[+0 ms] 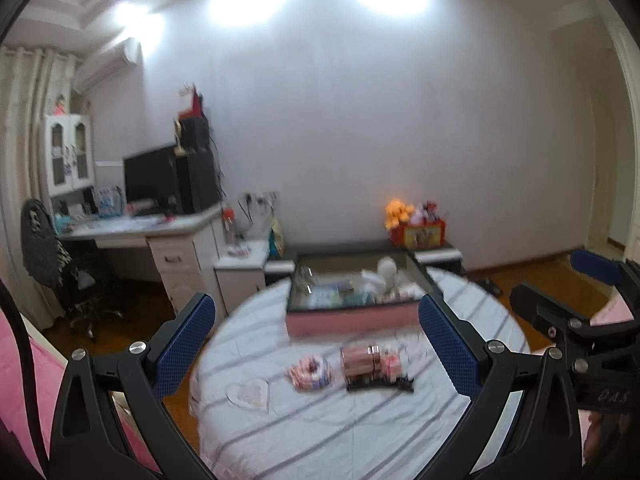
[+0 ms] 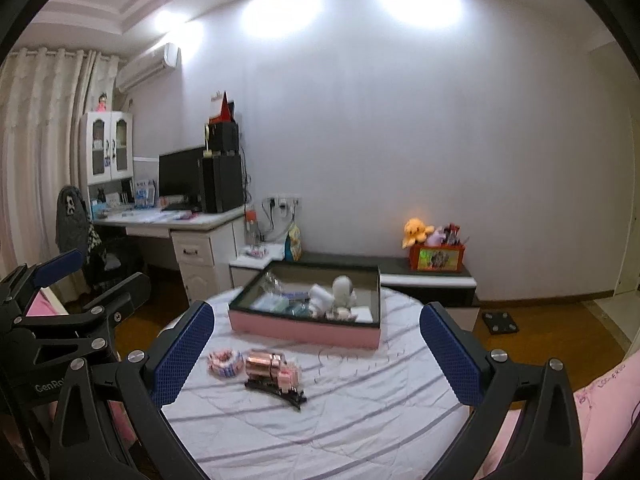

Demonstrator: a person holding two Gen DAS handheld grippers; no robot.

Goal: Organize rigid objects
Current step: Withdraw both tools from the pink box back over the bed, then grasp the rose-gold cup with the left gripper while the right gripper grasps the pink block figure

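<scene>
Pink-sided and dark-rimmed, an open storage box [image 2: 306, 330] sits toward the far edge of a round table covered with a striped grey-white cloth [image 2: 340, 420], and it already holds a jumble of small things, among them a white round-headed figurine [image 2: 343, 289] and some clear and bluish packets too blurred to name. On the cloth in front of the box lie two loose pieces: a copper-pink toy locomotive on a black curved track piece [image 2: 274, 374] and, just beside it on its left, a small pink-and-white ring-shaped block model [image 2: 225, 362]. The left wrist view also shows a pale heart-shaped outline [image 1: 248, 394] on the cloth, left of the ring model. The left gripper [image 1: 316, 344] hangs above the table with its blue-padded fingers spread wide and nothing between them; the right gripper [image 2: 316, 354] is likewise spread wide and empty, above the near part of the table. Each gripper shows at the edge of the other's view. Behind the table stand a white desk with a dark monitor [image 2: 180, 178], a low cabinet bearing an orange plush toy [image 2: 416, 232] and a red box [image 2: 436, 256], and cream curtains [image 2: 36, 152].
</scene>
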